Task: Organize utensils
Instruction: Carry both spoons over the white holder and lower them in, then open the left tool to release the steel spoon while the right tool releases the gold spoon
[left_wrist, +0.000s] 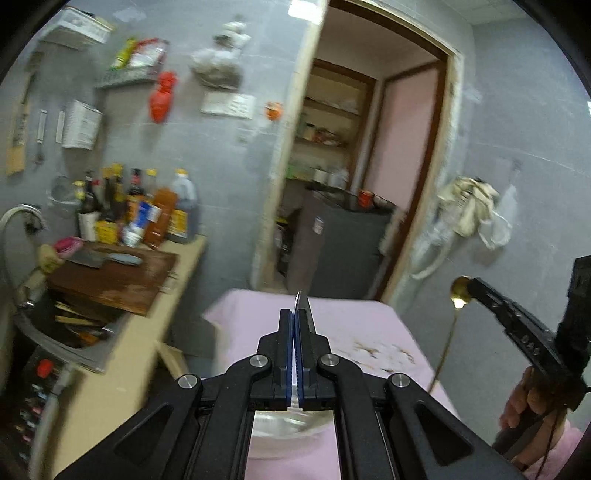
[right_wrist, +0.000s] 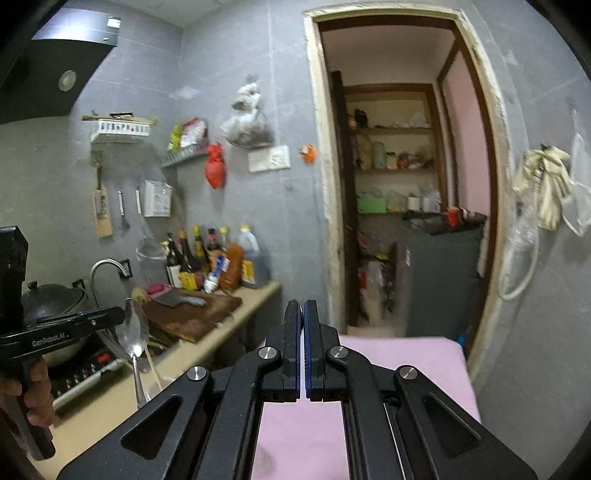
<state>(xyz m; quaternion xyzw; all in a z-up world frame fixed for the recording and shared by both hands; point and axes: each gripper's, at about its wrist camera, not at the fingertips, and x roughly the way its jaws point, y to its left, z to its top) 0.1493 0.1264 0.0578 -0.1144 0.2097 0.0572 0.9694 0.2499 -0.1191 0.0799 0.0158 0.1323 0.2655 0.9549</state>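
Left wrist view is showing a silver spoon (left_wrist: 303, 308) pinched edge-on between the left gripper (left_wrist: 294, 321) pads, its bowl poking up just past the fingertips while the jaws are closing narrow on it; the right wrist view is confirming this, with the spoon (right_wrist: 133, 332) bowl up and its handle hanging down below the left gripper (right_wrist: 107, 319). Right gripper (left_wrist: 466, 286) is clamping a gold spoon (left_wrist: 452, 328) near its bowl, the thin handle dangling toward the pink-covered table (left_wrist: 354, 325); from its own camera the right gripper (right_wrist: 302, 308) jaws are nearly meeting, and the gold spoon itself is not showing there. Both utensils are hanging in the air above the table, well apart from each other. A glass bowl (left_wrist: 291, 424) is sitting just beneath the left gripper. Risks as I judge them: each grip is sitting high on a long, smooth piece, so either spoon may be pivoting or sliding out; a swinging handle could be striking the glass.
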